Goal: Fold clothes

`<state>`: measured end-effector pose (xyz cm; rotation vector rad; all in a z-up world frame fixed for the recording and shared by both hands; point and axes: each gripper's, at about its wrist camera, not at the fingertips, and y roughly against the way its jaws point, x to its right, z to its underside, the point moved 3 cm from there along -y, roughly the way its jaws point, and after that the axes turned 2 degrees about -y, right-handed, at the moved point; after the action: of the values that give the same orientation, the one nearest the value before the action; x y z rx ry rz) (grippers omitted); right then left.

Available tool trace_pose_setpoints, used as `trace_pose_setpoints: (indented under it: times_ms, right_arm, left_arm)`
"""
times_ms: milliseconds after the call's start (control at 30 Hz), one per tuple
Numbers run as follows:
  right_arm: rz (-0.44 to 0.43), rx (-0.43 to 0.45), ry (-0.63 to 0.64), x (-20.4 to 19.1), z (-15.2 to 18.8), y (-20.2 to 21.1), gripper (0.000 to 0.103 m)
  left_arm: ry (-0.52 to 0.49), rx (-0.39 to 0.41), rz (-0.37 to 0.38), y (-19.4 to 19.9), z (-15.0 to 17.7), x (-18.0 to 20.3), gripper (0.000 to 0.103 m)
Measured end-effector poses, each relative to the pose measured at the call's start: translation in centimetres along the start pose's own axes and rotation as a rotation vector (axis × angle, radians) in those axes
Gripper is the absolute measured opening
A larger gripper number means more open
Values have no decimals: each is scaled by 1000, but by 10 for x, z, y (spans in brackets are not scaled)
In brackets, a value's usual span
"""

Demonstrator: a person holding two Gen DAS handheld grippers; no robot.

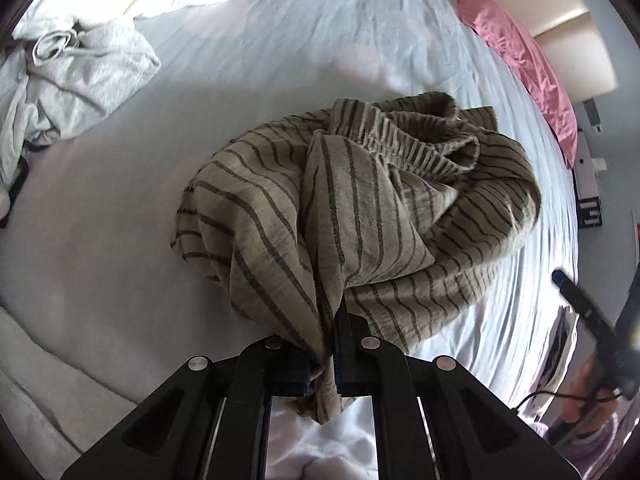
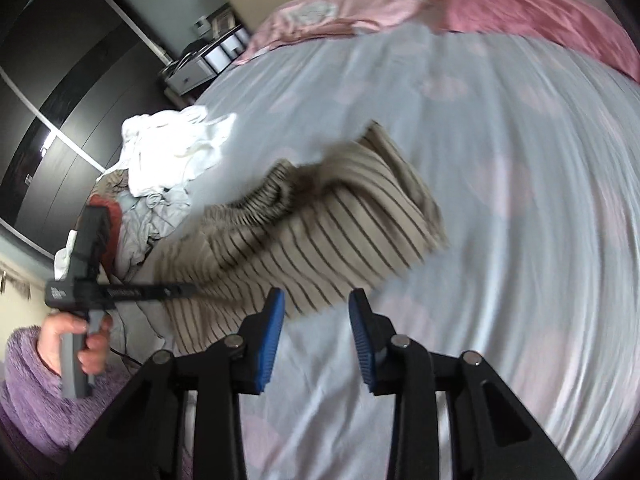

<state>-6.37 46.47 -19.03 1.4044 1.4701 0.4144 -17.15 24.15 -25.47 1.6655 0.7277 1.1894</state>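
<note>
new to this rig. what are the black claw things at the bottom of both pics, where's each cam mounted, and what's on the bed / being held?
No robot here: a person holds a two-finger gripper in each hand, with a fisheye camera on each looking along its fingers.

Left wrist view: the left gripper is shut on a bunched beige garment with dark stripes, which trails onto the pale blue bed sheet. A crumpled light grey garment lies on the sheet to the upper left.

Right wrist view: the right gripper, with blue pads, is open and holds nothing. It shows the same striped garment, a pile of white clothes, pink pillows, and the person's left hand gripping the other tool's handle.
</note>
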Motion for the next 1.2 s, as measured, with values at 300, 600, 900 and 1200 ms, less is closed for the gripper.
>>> trace_pose_setpoints:
  times_ms: [300, 600, 900, 1200]
  right_arm:
    - [68, -92, -9, 13, -67, -77, 32]
    - [36, -104, -59, 42, -100, -73, 34]
    - [-13, -204, 23, 59, -109, -79, 80]
    - [-20, -250, -7, 69, -99, -120, 77]
  left_arm:
    - [50, -29, 23, -17, -5, -7, 18]
    - [101, -28, 99, -9, 3, -29, 37]
    - [97, 37, 147, 10, 2, -31, 65]
    - [78, 10, 84, -6, -11, -30, 65]
